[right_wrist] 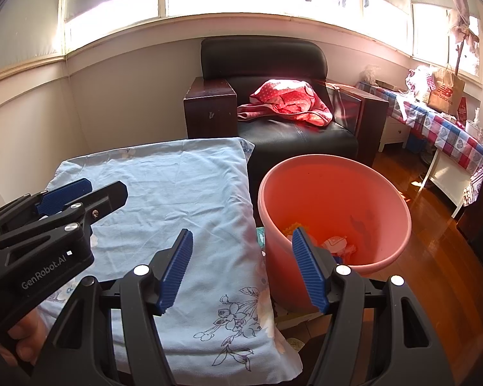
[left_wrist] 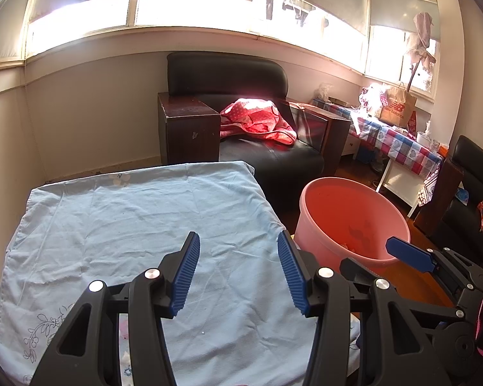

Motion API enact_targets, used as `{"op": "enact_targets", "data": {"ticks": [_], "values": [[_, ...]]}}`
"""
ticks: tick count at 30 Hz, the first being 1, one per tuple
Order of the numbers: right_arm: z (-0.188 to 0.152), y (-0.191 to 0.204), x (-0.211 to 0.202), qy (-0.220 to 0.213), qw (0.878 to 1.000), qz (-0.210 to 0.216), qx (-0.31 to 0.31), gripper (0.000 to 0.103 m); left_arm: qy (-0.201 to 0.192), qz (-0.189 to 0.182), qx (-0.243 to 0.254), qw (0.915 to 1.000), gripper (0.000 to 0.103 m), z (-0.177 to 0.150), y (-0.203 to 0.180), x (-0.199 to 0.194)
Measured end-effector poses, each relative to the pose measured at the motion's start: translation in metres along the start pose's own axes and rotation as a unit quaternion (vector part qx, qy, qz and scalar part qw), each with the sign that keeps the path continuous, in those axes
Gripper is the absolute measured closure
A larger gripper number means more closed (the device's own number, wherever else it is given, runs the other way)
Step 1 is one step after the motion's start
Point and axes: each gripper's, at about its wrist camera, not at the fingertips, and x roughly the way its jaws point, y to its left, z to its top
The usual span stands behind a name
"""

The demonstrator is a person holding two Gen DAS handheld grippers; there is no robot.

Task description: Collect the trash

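Note:
A pink plastic bucket [right_wrist: 375, 193] stands on the floor right of a table under a light blue cloth [right_wrist: 177, 186]. Crumpled wrappers and scraps [right_wrist: 335, 244] lie at its bottom. My right gripper [right_wrist: 241, 267] is open and empty, over the cloth's right edge with one finger in front of the bucket. My left gripper [left_wrist: 238, 273] is open and empty above the blue cloth [left_wrist: 128, 225]. The bucket shows to its right in the left wrist view [left_wrist: 335, 206]. Each gripper shows in the other's view: the left [right_wrist: 80, 193], the right [left_wrist: 409, 254].
A black armchair [right_wrist: 273, 64] with a red dotted cloth [right_wrist: 289, 99] stands behind the table. A side table with a checked cloth [right_wrist: 444, 128] and a paper bag [right_wrist: 444, 93] stands along the right wall. The floor [right_wrist: 434, 257] is wood.

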Motion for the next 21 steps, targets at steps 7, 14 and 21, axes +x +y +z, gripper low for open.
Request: {"op": "enact_targets", "data": {"ticks": [7, 14, 21], "values": [[-0.0013, -0.0017, 0.0011, 0.002, 1.0, 0.0, 0.0, 0.038, 0.001, 0.0, -0.001, 1.0, 0.053, 0.0, -0.0002, -0.0002], [-0.003, -0.0041, 0.002, 0.005, 1.0, 0.0, -0.001, 0.038, 0.003, -0.003, 0.002, 1.0, 0.053, -0.0012, -0.0005, -0.001], [-0.0032, -0.0046, 0.0032, 0.007, 1.0, 0.0, -0.001, 0.038, 0.006, -0.006, 0.003, 1.0, 0.053, -0.001, -0.0021, 0.0024]]}}
